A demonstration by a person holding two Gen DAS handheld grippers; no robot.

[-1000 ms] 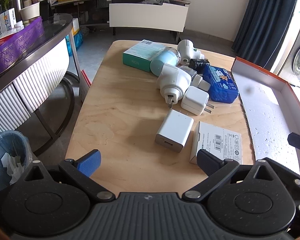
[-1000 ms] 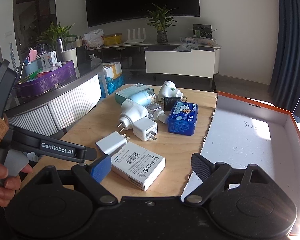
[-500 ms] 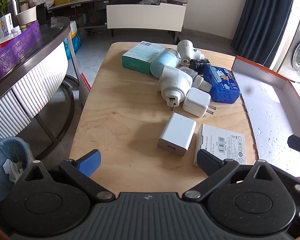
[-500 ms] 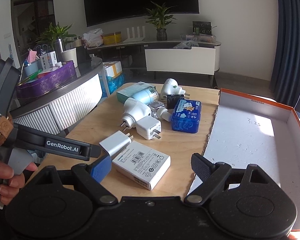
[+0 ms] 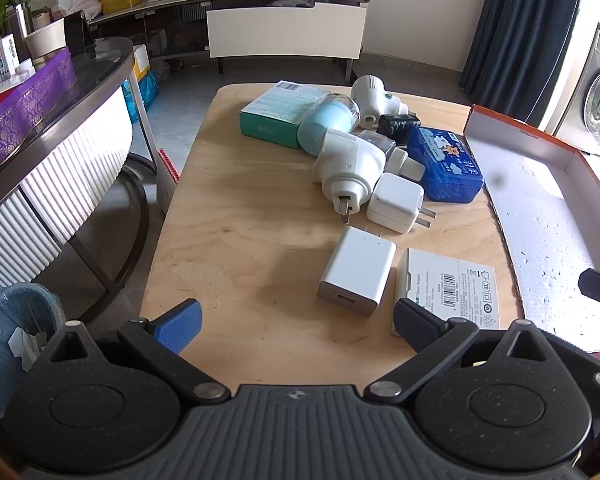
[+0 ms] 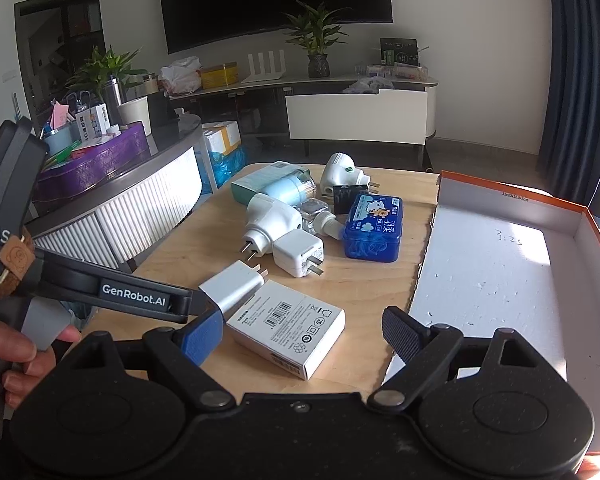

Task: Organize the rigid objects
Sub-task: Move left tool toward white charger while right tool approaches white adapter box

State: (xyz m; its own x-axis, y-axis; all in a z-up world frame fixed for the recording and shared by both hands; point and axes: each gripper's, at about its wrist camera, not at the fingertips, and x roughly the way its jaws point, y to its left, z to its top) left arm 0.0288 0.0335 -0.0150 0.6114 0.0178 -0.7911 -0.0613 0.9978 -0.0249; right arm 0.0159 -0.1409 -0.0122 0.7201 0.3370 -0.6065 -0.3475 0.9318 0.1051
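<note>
from the left wrist view, the left gripper [image 5: 296, 322] hangs over the near edge of the wooden table [image 5: 236, 240], its jaws spread wide with nothing between them. it has crept forward over the last second: the flat white charger [image 5: 356, 270] and the white adapter box [image 5: 446, 286] now sit lower and nearer its fingers than they did. beyond them lie the small cube plug [image 5: 394, 202], the big white plug-in unit [image 5: 350, 164], the blue tin [image 5: 446, 164], a pale blue bottle [image 5: 328, 122] and a teal carton [image 5: 280, 114], all bunched together and touching. the open orange-rimmed box [image 5: 540, 136] lies along the right side, with nothing visible on the white lining.

from the right wrist view, the right gripper [image 6: 302, 332] is likewise spread and empty, and it too has closed in; the adapter box [image 6: 288, 330] now lies just ahead, between its fingers but not gripped. the left tool's arm reaches in from the left, a hand [image 6: 8, 356] on its trigger, its tip over the flat charger [image 6: 236, 288].

nothing has been lifted yet. i'd judge both tools are lining up for a first pick, the nearest two items most likely, bound for the box.
</note>
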